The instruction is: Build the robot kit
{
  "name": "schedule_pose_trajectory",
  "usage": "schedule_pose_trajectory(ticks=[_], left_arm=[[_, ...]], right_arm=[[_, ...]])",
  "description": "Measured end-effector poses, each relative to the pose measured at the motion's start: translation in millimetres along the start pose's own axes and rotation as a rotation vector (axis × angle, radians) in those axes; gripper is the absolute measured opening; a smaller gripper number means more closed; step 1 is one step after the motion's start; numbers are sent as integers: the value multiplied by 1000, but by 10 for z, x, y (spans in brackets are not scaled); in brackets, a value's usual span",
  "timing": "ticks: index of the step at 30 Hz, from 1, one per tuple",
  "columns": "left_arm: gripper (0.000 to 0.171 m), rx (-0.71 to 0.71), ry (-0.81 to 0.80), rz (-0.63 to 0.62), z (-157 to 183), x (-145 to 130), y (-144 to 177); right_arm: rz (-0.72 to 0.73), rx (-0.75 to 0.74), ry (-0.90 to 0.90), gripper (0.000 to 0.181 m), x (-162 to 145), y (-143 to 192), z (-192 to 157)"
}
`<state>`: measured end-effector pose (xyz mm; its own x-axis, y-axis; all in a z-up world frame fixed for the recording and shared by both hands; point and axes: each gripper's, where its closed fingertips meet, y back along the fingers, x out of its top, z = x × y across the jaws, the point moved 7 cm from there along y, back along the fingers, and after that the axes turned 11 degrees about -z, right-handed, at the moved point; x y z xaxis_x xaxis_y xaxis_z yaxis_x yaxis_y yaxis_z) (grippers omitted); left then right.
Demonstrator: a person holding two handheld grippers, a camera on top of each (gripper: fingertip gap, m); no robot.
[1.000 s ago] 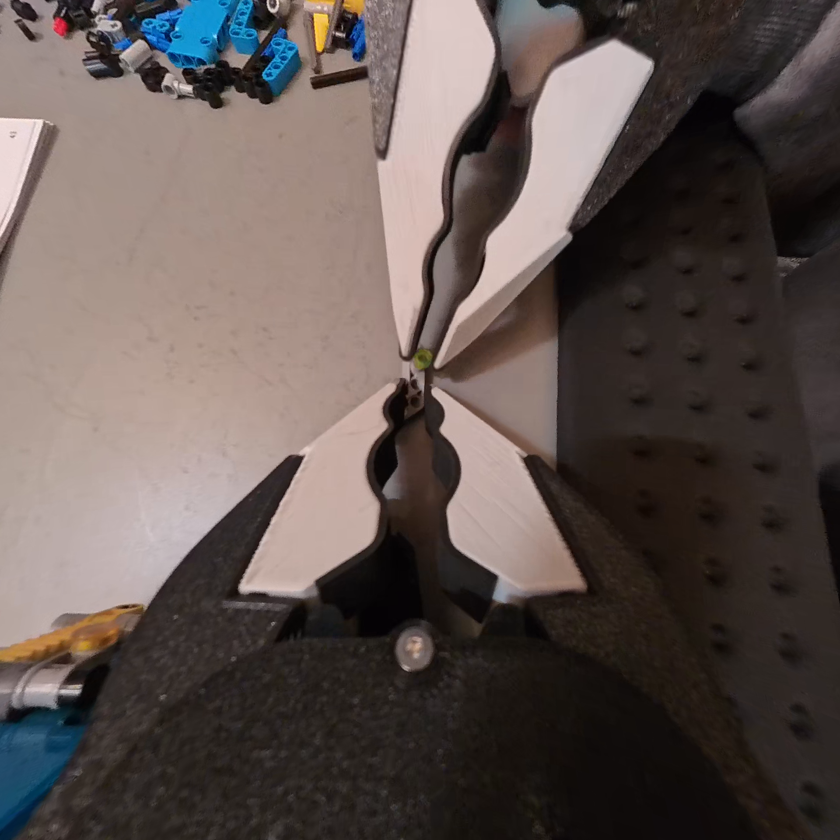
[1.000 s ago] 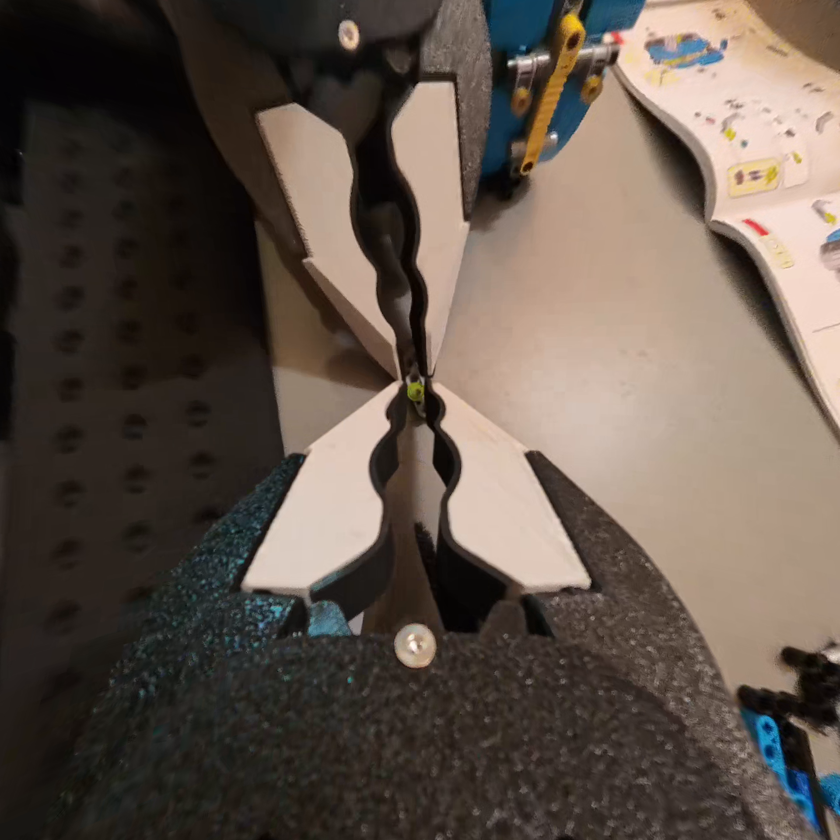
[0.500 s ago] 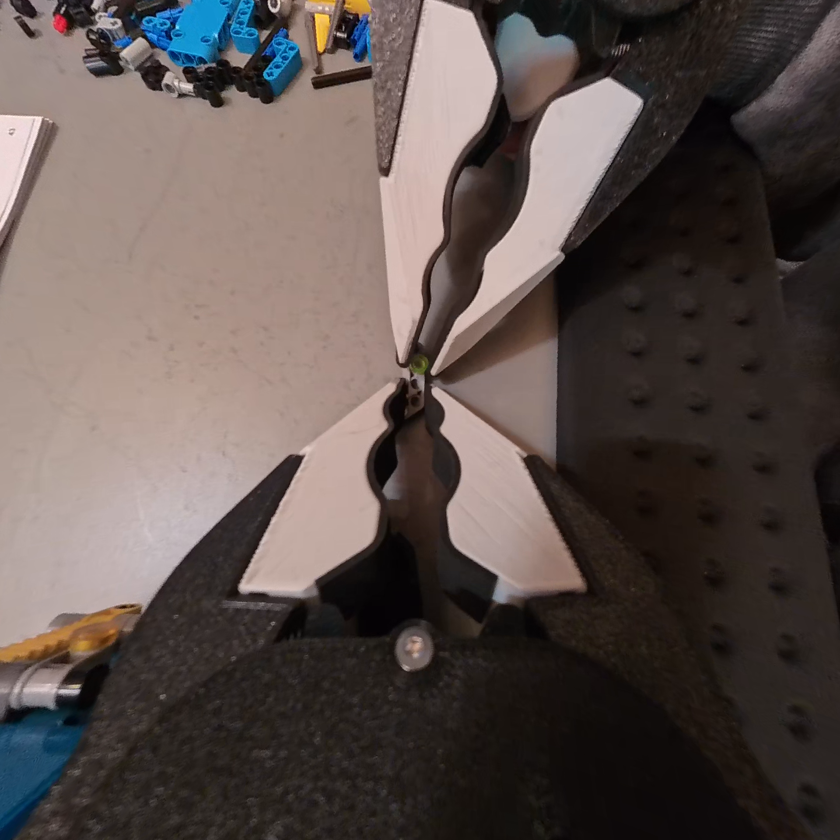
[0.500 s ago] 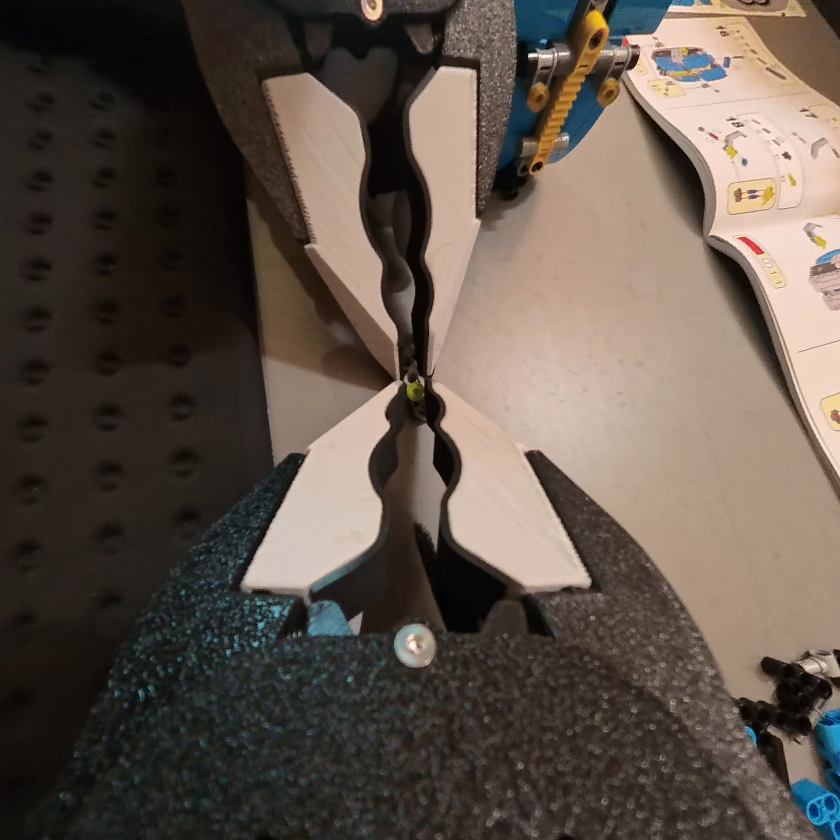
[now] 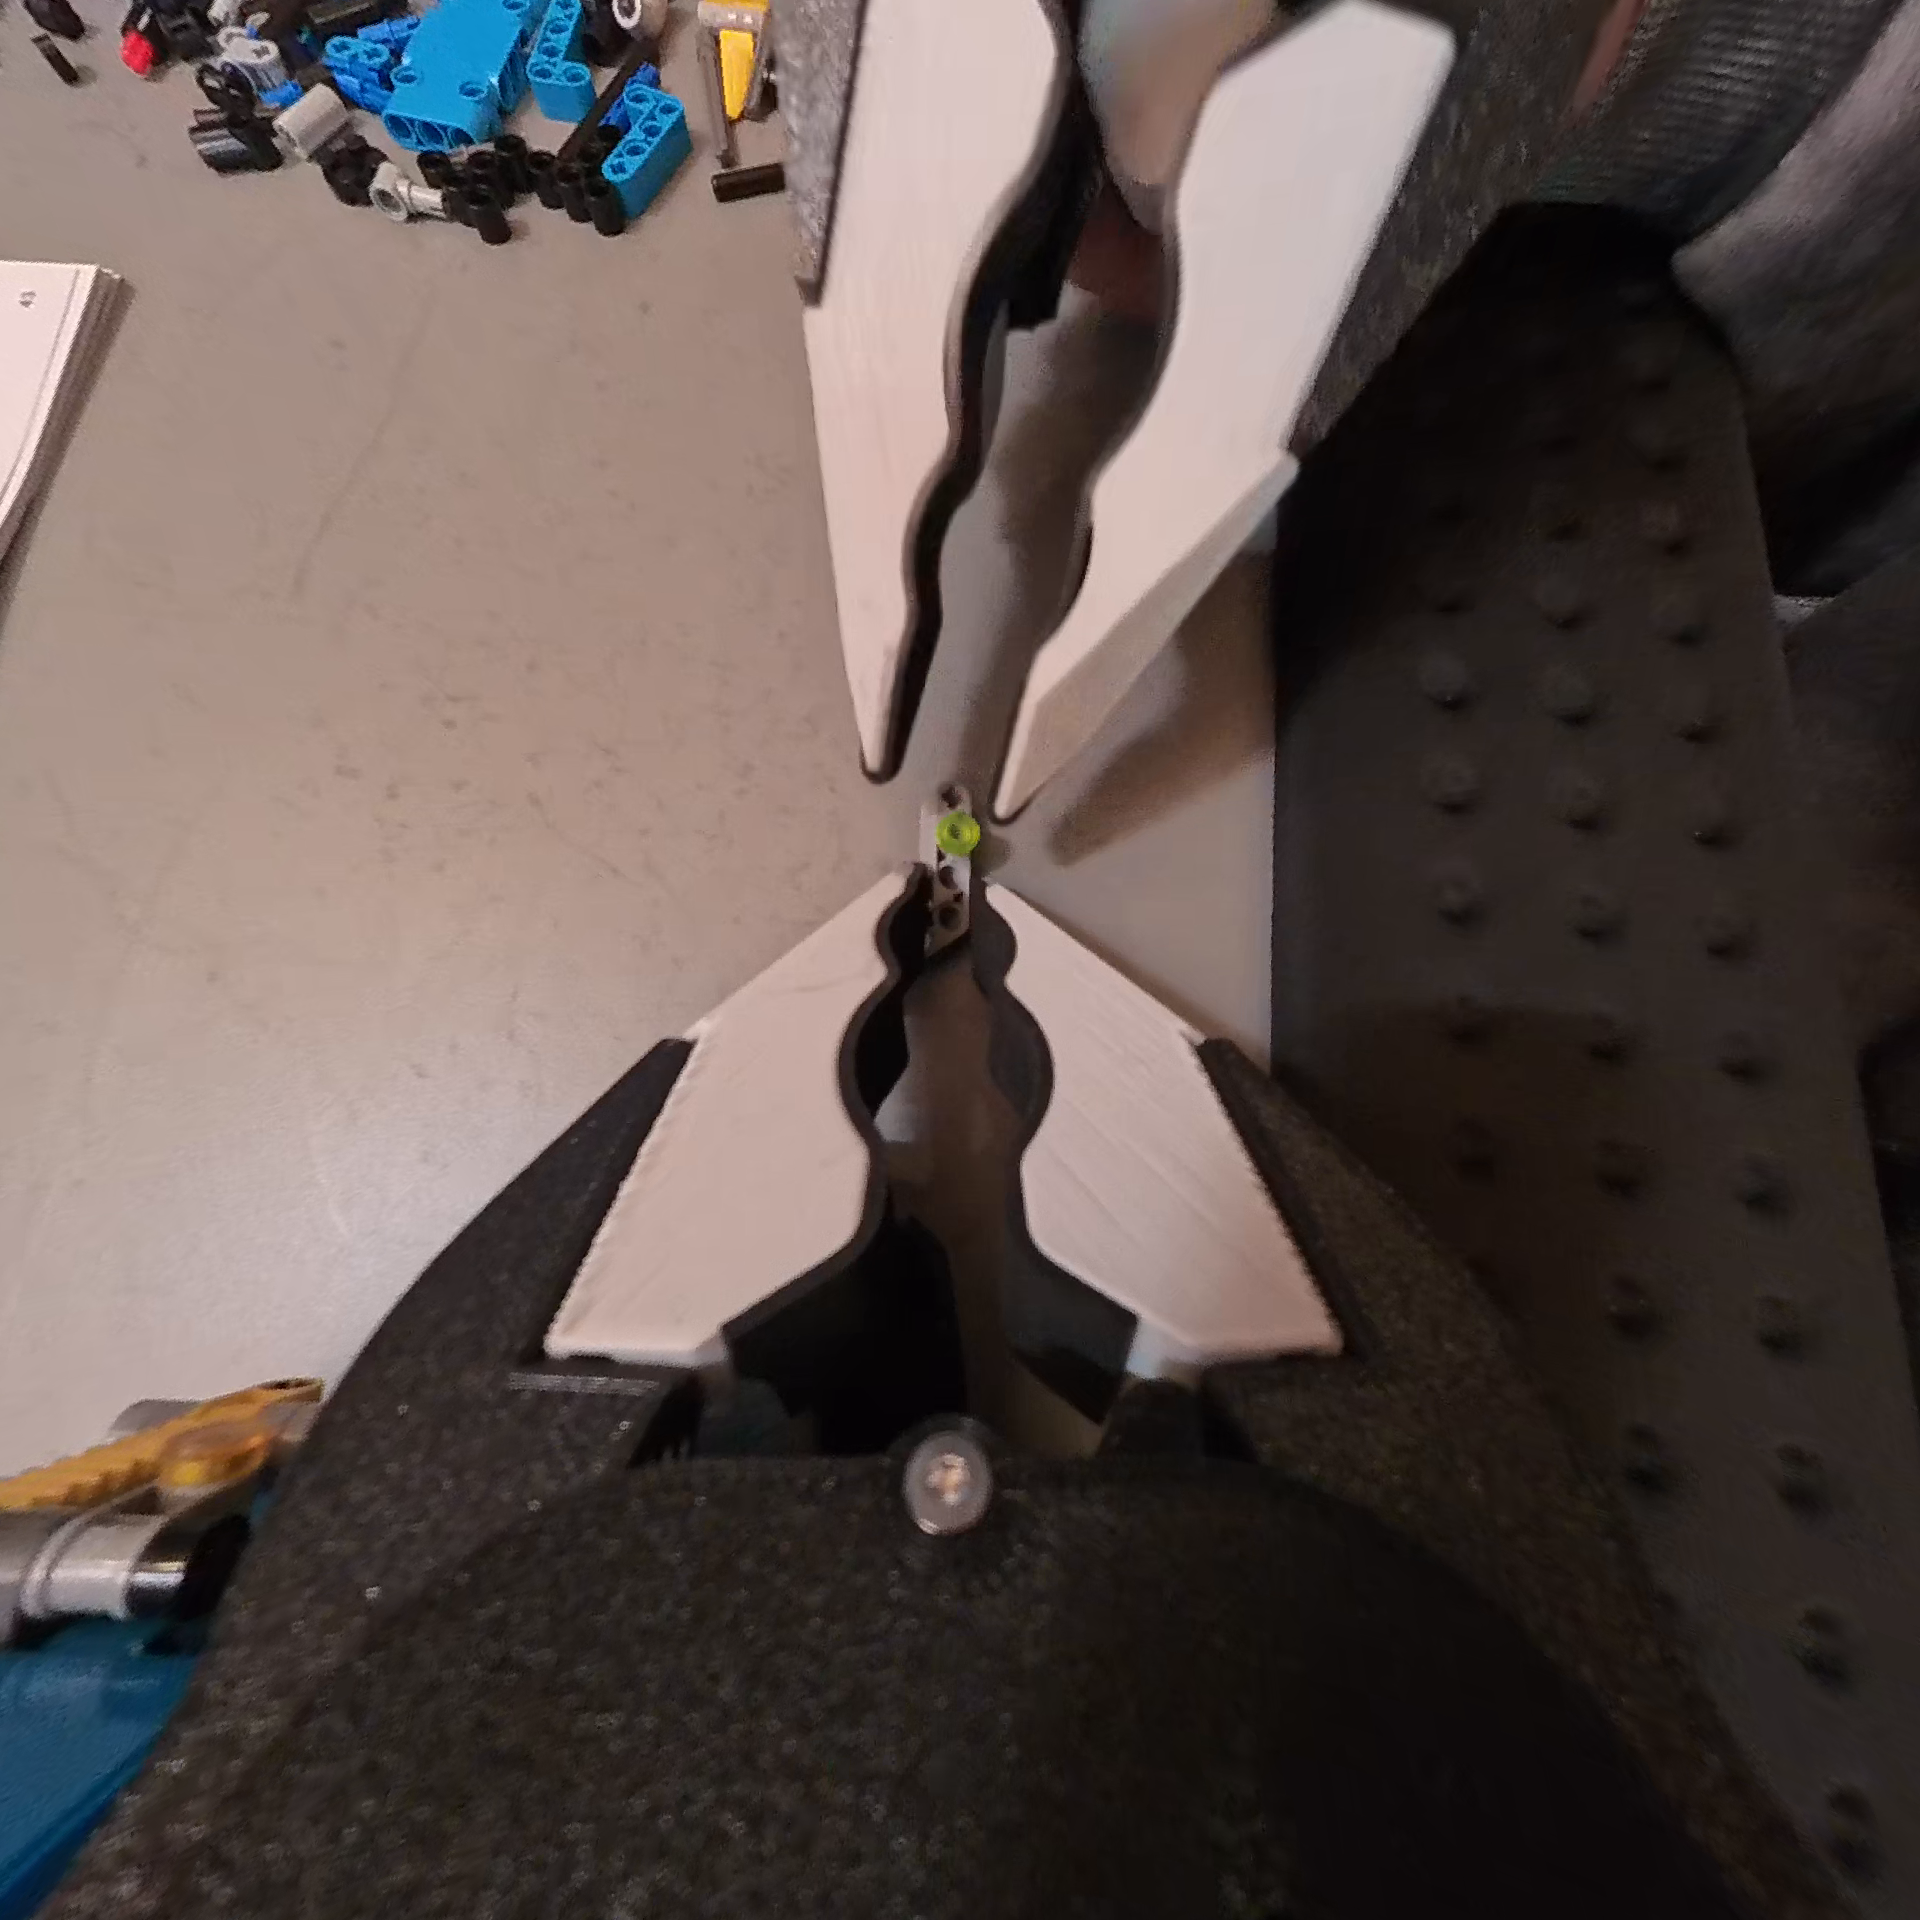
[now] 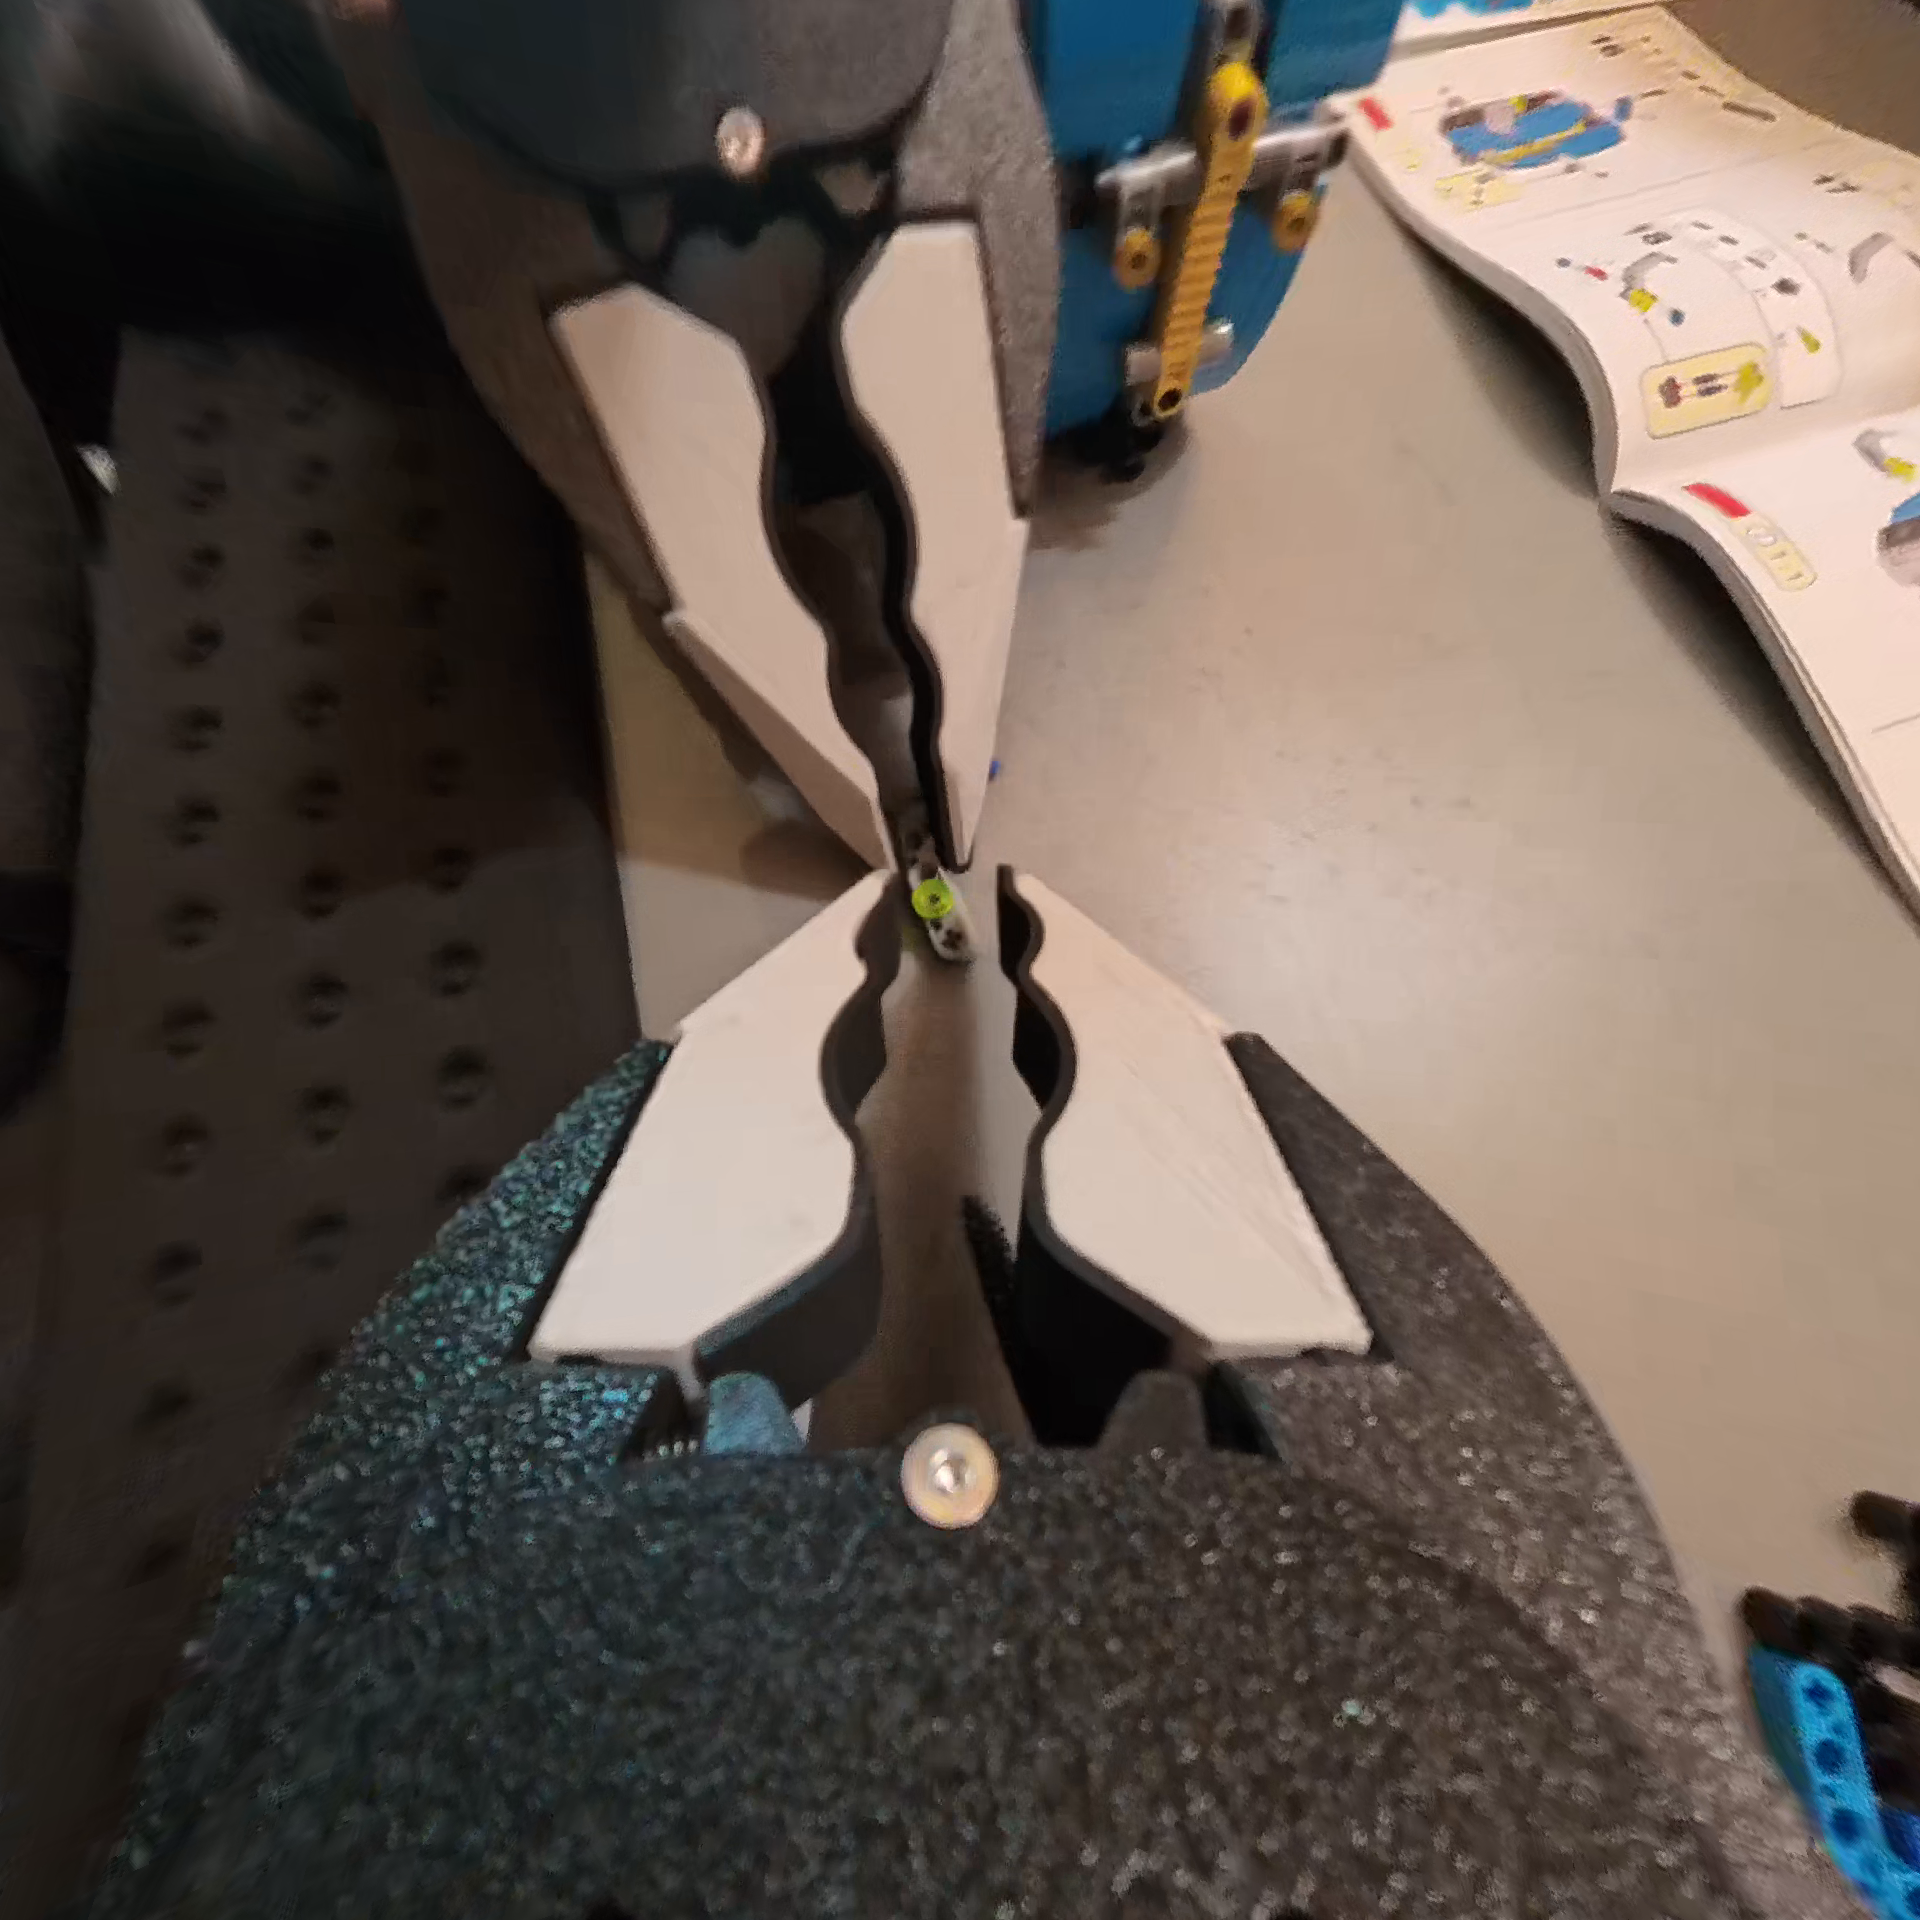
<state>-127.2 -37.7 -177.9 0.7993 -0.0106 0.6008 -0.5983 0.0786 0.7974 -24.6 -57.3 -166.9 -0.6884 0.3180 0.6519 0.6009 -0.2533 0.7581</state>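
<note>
The left gripper [image 5: 948,902] is pinched on a small white beam [image 5: 954,847] with a row of holes, gripping its near end between pressed-together fingertips. A lime-green pin [image 5: 957,832] sits in one hole of the exposed part of the beam. The right gripper [image 6: 940,902] faces it tip to tip, its fingers spread a little apart; the beam's free end lies in that gap, and whether either fingertip touches it cannot be told. Both grippers hover over a grey worktop [image 5: 416,727], close to its edge, where a dark mat with raised dots [image 5: 1558,831] runs alongside. At the far left in the left wrist view lies a heap of loose blue, black and grey building pieces [image 5: 468,114]. In the right wrist view a blue model with a yellow toothed bar [image 6: 1195,239] stands behind the left gripper, and an open instruction booklet [image 6: 1714,312] lies to the right.
</note>
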Motion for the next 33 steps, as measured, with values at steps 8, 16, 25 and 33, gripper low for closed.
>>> schedule_pose_trajectory(ticks=[8,16,25,33], left_arm=[[7,-4,3,1,-2,-2,-2],[7,1,4,2,-7,1,-6],[7,28,-27,-2,10,2,-6],[7,433,-416,55,176,139,116]], right_arm=[[-22,-112,161,0,73,-15,-146],[-56,-19,82,0,-2,-102,-88],[141,90,-110,0,-1,154,127],[70,238,-183,39,-44,8,112]])
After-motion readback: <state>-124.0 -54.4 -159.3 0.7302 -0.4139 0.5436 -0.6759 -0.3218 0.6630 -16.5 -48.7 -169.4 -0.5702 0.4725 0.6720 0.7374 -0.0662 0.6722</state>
